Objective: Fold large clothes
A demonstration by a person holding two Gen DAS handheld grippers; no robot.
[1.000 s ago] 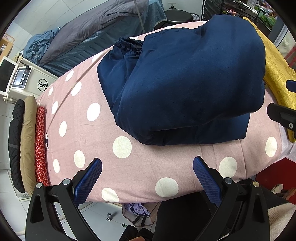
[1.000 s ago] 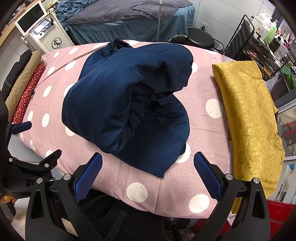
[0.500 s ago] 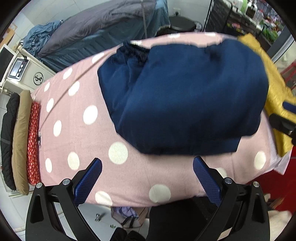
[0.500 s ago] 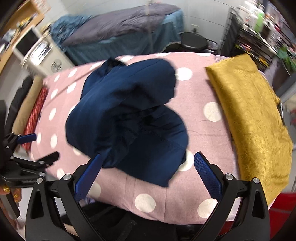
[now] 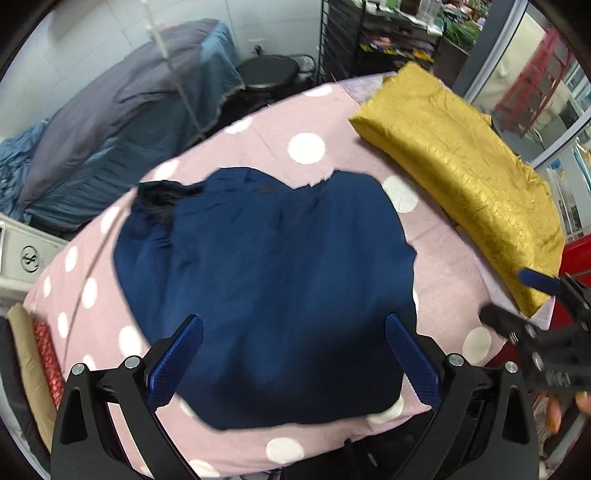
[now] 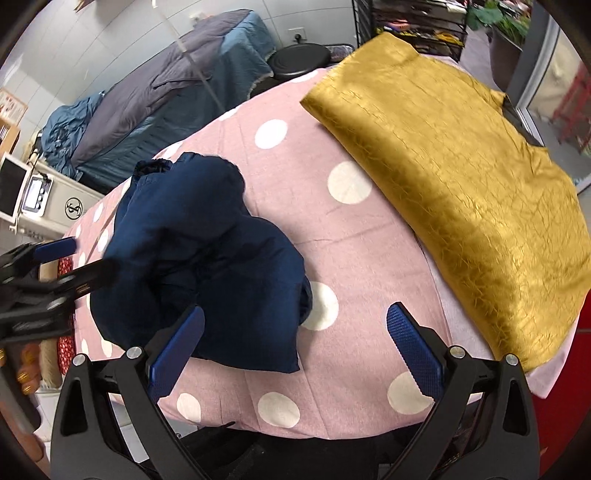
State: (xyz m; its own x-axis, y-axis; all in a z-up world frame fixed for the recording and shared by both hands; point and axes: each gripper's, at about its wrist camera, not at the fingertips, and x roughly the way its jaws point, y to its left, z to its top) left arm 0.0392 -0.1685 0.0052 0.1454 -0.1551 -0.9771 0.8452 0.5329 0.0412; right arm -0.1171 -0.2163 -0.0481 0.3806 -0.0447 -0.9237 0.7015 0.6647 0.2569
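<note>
Both views now swung rightward.

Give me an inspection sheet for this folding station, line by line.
Surface: pink polka-dot cover, bare between the two garments.
Job's things: navy garment lies in a bunched, rounded fold near the front edge; gold cloth lies folded flat along the right side, apart from it.
Clutter: folded tan, red and black items stacked beside the left edge.
Grippers: left gripper open, over the navy garment, gripping nothing; right gripper open, empty.
Cables: nothing seen.
Surroundings: bed with grey and blue bedding, black stool, white machine with screen, wire rack.
</note>
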